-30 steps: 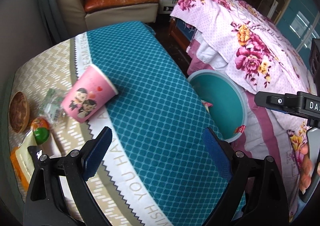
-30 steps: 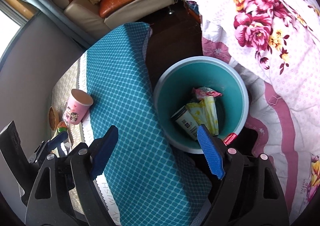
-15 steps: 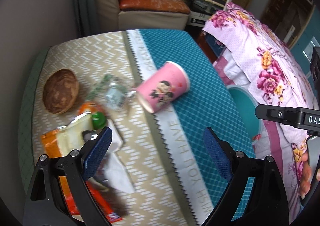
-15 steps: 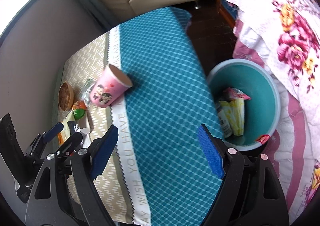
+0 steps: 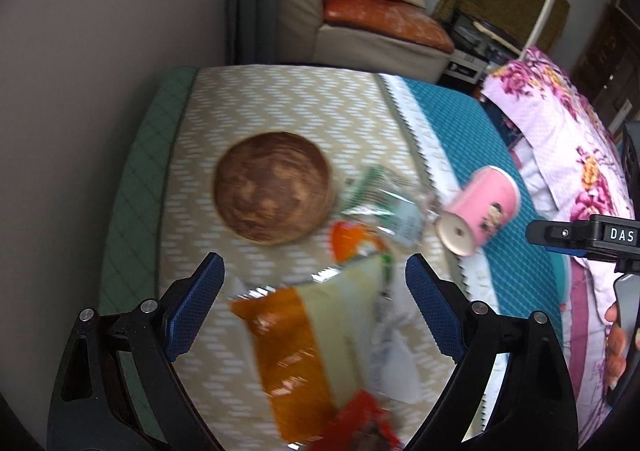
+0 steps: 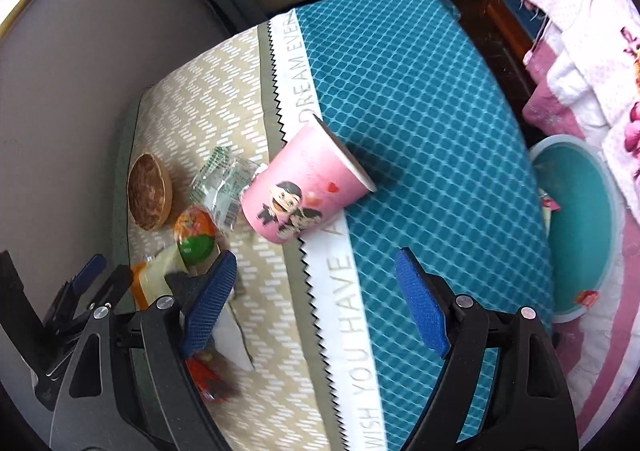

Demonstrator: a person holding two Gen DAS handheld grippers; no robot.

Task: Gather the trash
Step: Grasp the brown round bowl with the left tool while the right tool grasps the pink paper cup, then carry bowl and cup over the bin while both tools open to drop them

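The trash lies in a loose cluster on the beige zigzag half of the counter. A pink paper cup with two cartoon figures lies on its side across the white lettered strip of the cloth, its open mouth toward the teal checked half and its base toward the beige half. Just beside the cup's base sits a crumpled clear wrapper with green print, and next to that a small orange and green packet. Nearer the cameras lies an orange and pale yellow snack bag, with a white tissue partly under it and a red wrapper at its near end; motion blur smears all three in the left wrist view. A round brown wooden coaster rests flat on the beige cloth, close to the clear wrapper.

The left gripper hangs above the snack bag, its jaws spread wide with nothing between the blue pads. The right gripper hovers over the lettered strip, near the cup but apart from it, jaws equally wide and empty.

Off the counter's right edge a teal bin stands on the floor, with a few bits of packaging showing inside. A bed with a pink flowered cover runs alongside, and a cream sofa with an orange cushion stands behind the counter.
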